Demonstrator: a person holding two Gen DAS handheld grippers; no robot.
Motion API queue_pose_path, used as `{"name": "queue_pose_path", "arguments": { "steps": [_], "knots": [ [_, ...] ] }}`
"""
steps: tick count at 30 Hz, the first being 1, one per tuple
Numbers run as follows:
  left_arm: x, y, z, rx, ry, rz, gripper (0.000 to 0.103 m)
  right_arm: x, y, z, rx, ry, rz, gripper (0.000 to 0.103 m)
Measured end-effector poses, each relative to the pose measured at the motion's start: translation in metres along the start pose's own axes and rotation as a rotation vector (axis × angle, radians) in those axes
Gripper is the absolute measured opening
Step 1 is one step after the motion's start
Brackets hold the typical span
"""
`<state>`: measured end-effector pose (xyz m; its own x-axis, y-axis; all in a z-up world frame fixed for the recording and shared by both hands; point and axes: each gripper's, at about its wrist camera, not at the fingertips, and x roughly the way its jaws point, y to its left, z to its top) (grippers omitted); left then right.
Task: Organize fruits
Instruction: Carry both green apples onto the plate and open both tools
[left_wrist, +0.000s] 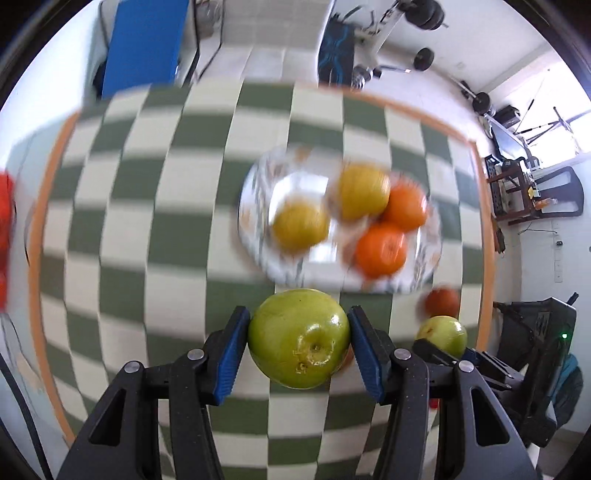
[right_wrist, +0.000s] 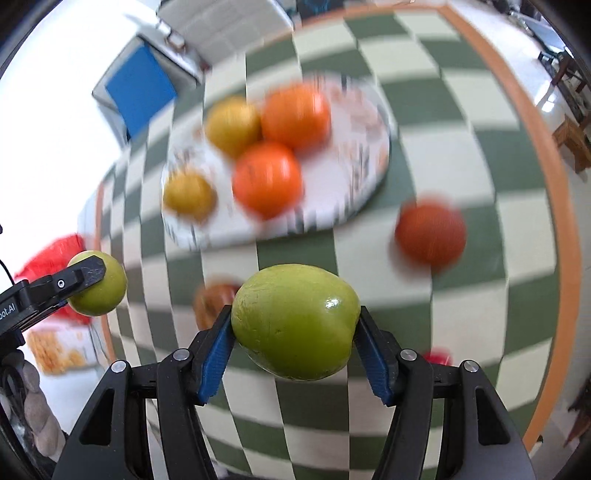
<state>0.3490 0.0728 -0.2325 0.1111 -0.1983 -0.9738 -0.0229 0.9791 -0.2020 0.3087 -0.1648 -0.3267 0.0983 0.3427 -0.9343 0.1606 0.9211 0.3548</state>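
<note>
**Two green fruits in the air, plate half loaded**

We're carrying a green apple (left_wrist: 299, 338) pinched in the left gripper (left_wrist: 299, 343), a second green fruit (right_wrist: 295, 321) clamped in the right gripper (right_wrist: 295, 328). The plate (right_wrist: 365, 158), mid-frame, is holding what look like four blurred citrus; a red fruit (right_wrist: 430, 230) at right is waiting on the checkered cloth (right_wrist: 461, 147).

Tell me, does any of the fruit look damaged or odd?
Yes. The green apple in the left gripper has a yellowish, rough scar on its skin. A red fruit also lies on the tablecloth, off the plate.
</note>
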Motion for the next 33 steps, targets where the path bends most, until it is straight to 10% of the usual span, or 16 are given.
{"name": "queue_pose_path", "arguments": {
  "steps": [10,25,29,33],
  "knots": [
    [0.059,-0.015,0.108,0.103,0.107,0.141,0.052,0.027,-0.014,0.099,-0.008,0.005,-0.157,0.065],
    [0.119,0.002,0.130,0.006,0.248,0.126,0.052,0.052,-0.025,0.111,-0.004,0.067,-0.167,0.076],
    [0.106,0.002,0.128,-0.007,0.212,0.107,0.083,0.042,-0.021,0.111,-0.015,0.057,-0.166,0.084],
    [0.083,-0.001,0.120,0.003,0.155,0.115,0.087,0.033,-0.017,0.107,-0.018,0.045,-0.175,0.093]
  ]
}}
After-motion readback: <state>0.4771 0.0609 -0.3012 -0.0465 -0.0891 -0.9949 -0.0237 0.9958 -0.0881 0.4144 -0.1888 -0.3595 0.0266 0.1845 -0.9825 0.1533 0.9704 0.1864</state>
